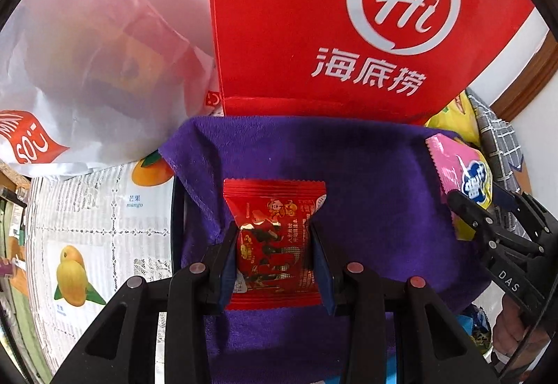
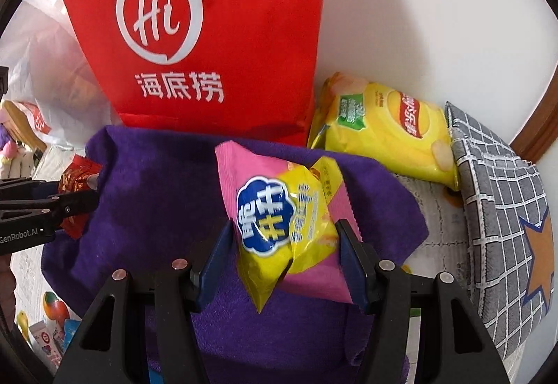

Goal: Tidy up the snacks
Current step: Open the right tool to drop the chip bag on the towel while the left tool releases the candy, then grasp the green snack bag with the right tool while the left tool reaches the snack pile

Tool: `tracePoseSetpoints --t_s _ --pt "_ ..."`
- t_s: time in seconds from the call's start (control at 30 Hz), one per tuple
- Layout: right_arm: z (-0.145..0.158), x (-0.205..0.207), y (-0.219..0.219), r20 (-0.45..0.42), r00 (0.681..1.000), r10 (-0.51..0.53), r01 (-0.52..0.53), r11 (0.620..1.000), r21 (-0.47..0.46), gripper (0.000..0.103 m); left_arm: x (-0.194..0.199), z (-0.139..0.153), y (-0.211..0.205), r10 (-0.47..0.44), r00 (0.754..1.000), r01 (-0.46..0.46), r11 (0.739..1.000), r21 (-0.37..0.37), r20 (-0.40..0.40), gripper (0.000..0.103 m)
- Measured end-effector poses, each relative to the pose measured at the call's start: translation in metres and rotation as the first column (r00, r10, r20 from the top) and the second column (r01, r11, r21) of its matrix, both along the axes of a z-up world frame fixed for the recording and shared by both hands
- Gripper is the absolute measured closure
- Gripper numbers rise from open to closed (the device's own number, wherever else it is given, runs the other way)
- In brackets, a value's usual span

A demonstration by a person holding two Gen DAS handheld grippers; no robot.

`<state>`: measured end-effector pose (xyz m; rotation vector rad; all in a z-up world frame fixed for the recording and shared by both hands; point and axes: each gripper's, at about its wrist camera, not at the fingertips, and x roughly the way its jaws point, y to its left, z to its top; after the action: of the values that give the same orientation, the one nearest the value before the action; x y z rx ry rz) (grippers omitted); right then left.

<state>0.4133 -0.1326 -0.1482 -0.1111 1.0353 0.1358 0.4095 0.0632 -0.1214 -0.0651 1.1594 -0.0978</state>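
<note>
Each gripper is clamped on a snack over the purple towel [image 1: 376, 174], likely to set it down there: the left gripper [image 1: 275, 237] squeezes a small red packet [image 1: 273, 209] between its pads, the right gripper [image 2: 284, 234] a pink-and-yellow packet [image 2: 279, 220], with the red bag [image 2: 209, 35] standing beyond both

The left gripper [image 1: 275, 244] is seen at the bottom middle of the left wrist view, and it is pointed steeply down. Its two blue pads [image 1: 228, 265] are pressed on the sides of a red snack packet [image 1: 275, 209]. The right gripper [image 2: 286, 258] is seen at the bottom middle of the right wrist view, also tipped down. A pink and yellow snack bag [image 2: 279, 223] is squeezed between its pads [image 2: 348, 255]. At the lower right edge of the left wrist view, a bit of a hand [image 1: 512, 324] is seen behind the right gripper.
</note>
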Motion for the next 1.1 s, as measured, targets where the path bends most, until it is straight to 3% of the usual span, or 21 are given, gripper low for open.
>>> tracePoseSetpoints --t_s 0.43,0.63,0.7,0.77,0.83,0.93,1.1 --pt "0.005 -0.002 0.005 -0.006 1.0 0.005 -0.006 1.0 -0.024 0.044 0.007 -0.015 -0.016 -0.01 0.999 0.011 1.0 0.018 -0.037 0.066" --pt "0.026 -0.011 0.009 0.051 0.999 0.02 -0.019 1.0 -0.021 0.036 0.005 -0.012 -0.025 -0.036 0.999 0.037 0.999 0.025 -0.02 0.065" --pt "0.032 -0.013 0.011 0.074 0.997 0.025 -0.023 0.999 -0.025 0.03 0.005 -0.01 -0.028 -0.045 0.999 0.046 0.999 0.022 -0.016 0.061" --pt "0.039 -0.016 0.013 0.097 0.995 0.03 -0.027 0.999 -0.028 0.027 0.004 -0.006 -0.03 -0.049 0.999 0.049 0.999 0.004 0.0 0.048" --pt "0.043 -0.017 0.017 0.11 0.993 0.037 -0.033 0.999 -0.041 0.026 0.002 0.001 -0.03 -0.054 0.998 0.054 0.999 -0.003 0.024 0.042" --pt "0.049 -0.021 0.022 0.125 0.992 0.033 -0.024 0.997 -0.072 0.026 -0.004 0.01 -0.034 -0.072 0.996 0.072 0.997 0.013 0.054 0.039" --pt "0.065 -0.033 0.027 0.146 0.989 0.018 -0.012 0.999 -0.045 0.022 -0.011 0.029 -0.033 -0.081 0.991 0.08 0.997 0.008 0.109 0.039"
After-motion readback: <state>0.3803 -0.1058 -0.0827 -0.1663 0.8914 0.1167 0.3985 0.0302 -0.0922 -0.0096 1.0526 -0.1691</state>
